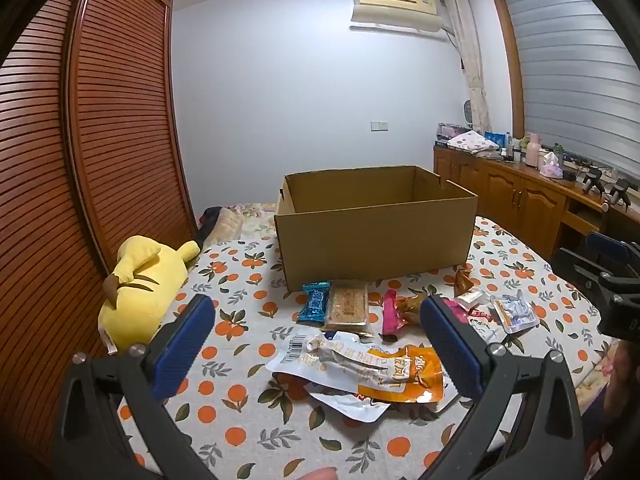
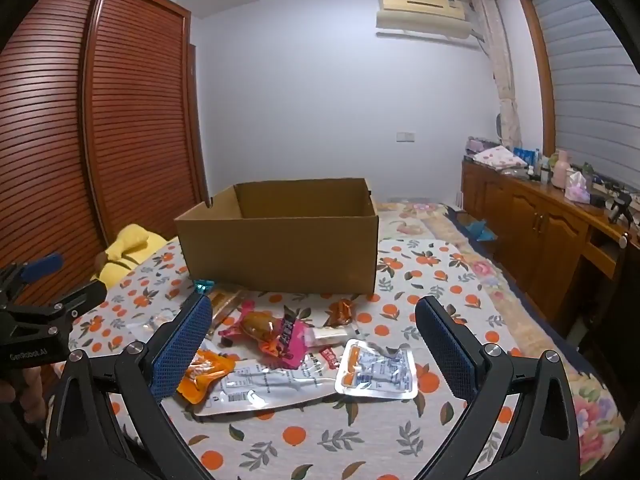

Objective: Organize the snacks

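Lying between the open left claw (image 1: 316,336), snack packets (image 1: 360,364) untouched.

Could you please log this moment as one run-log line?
left tool: open, empty | right tool: open, empty | snacks: loose before cardboard box

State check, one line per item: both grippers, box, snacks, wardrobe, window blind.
left gripper: jaws wide open, nothing between the pads.
right gripper: jaws wide open, holding nothing.
cardboard box: top open, upright on the cloth; the inside that shows is bare.
snack packets: sealed, lying loose in front of the box, some overlapping.
wardrobe doors: shut.
window blind: lowered.
plush toy: lying on its side.
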Demonstrator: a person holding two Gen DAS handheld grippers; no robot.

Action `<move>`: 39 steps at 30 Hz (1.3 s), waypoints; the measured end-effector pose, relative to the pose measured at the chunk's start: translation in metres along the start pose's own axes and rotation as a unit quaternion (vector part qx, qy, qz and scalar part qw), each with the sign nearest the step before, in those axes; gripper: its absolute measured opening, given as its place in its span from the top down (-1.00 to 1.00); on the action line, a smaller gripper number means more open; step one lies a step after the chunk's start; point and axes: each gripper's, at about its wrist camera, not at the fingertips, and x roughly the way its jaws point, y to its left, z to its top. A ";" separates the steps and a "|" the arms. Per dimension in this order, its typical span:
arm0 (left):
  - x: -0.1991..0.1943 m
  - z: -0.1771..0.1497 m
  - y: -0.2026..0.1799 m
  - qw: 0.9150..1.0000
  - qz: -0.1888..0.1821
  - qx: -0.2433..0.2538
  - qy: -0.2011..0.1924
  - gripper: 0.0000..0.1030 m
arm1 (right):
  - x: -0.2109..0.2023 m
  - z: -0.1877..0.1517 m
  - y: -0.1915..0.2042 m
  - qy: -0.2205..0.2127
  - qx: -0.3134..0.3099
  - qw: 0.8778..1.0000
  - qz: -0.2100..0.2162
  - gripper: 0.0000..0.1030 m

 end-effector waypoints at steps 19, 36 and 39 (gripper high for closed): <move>-0.003 0.004 0.000 1.000 -0.002 -0.004 -0.003 -1.00 | 0.000 -0.001 -0.003 0.000 0.001 1.000 -0.004 -1.00; -0.003 0.007 0.000 1.000 -0.003 -0.003 -0.004 -1.00 | 0.000 0.000 -0.005 -0.001 -0.001 1.000 -0.007 -1.00; -0.004 0.007 0.001 1.000 -0.003 -0.003 -0.004 -1.00 | 0.000 0.000 -0.006 -0.001 -0.001 1.000 -0.007 -1.00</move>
